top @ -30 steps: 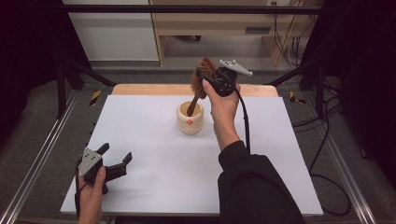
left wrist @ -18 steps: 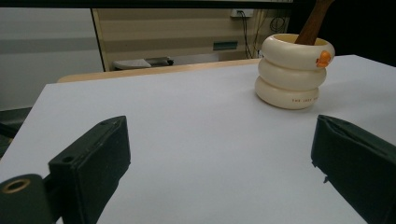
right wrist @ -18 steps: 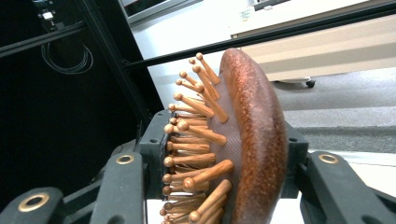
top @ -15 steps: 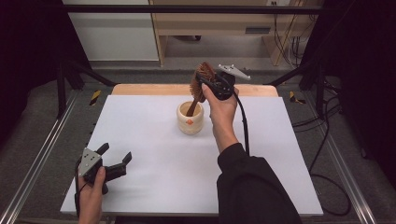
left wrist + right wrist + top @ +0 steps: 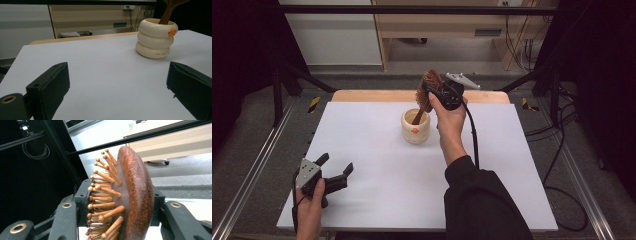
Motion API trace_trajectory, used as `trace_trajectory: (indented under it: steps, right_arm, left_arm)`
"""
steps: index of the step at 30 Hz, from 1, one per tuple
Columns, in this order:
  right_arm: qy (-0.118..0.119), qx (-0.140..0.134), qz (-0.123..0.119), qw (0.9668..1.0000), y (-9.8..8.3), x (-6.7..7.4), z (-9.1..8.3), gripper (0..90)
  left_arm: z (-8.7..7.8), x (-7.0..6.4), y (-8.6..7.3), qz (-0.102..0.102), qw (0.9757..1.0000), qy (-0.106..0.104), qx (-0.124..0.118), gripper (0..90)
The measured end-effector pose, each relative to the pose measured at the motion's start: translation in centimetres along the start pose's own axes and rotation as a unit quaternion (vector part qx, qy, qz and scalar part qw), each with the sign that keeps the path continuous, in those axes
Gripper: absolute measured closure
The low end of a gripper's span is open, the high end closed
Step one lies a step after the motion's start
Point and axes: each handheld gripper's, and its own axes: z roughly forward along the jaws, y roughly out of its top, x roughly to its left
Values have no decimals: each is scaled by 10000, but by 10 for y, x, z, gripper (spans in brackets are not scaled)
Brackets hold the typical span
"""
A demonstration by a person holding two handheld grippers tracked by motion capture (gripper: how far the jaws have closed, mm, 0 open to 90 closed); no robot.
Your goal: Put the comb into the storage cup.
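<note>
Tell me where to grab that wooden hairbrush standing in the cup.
Grip the hairbrush by its paddle head, coming from above: its handle sits down inside the cup, so the head is the exposed part. The right gripper clamps it there, bristles against one jaw.

Pretty sure I'm running this in a lab or test room, not anyone's home. I'm working at a plain white table top [image 5: 377, 200] bolted into a metal rail frame [image 5: 252, 180], with black stands [image 5: 279, 85] and dark curtains on both sides. Loose cables [image 5: 562, 165] trail over the grey carpet [image 5: 262, 125], and there's yellow-black hazard tape [image 5: 314, 104] on the floor. Behind it I see a light wooden bench [image 5: 437, 30] with more wires [image 5: 517, 40] dangling.
</note>
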Motion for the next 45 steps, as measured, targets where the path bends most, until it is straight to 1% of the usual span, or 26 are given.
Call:
trace_trajectory:
  steps: [5, 7, 9, 12, 14, 19, 24, 28, 35, 45]
  right_arm:
    - [3, 13, 41, 10000, -2, -2, 0, 508]
    - [14, 20, 21, 10000, -4, -2, 0, 508]
    - [-22, 41, -26, 10000, -5, -2, 1, 508]
    - [-23, 25, 55, 10000, -7, -3, 2, 507]
    - [24, 2, 74, 10000, -9, -3, 2, 507]
    - [36, -13, 136, 9999, -10, -2, 5, 507]
    - [41, -8, 122, 9999, -12, -2, 6, 507]
    - [51, -26, 125, 9999, -12, -2, 6, 507]
    - [55, -12, 102, 9999, -14, -1, 9, 506]
    - [50, -12, 212, 9998, -20, -3, 10, 507]
  left_arm:
    - [0, -1, 0, 42, 10000, 0, 2, 46]
    - [0, -1, 0, 29, 10000, -3, 8, 46]
    - [0, 0, 1, 18, 10000, 4, -2, 46]
    - [-1, 0, 0, 1, 10000, 10, -9, 47]
    - [-2, 0, 1, -8, 10000, 6, -45, 47]
    - [-3, 1, 2, -39, 9999, -24, -145, 47]
    - [-4, 1, 3, -62, 9995, -56, -289, 47]
    - [-3, 2, 3, -78, 9996, -62, -257, 46]
    - [-4, 2, 3, -81, 9996, -51, -268, 46]
    - [-4, 2, 3, -67, 9996, -27, -274, 46]
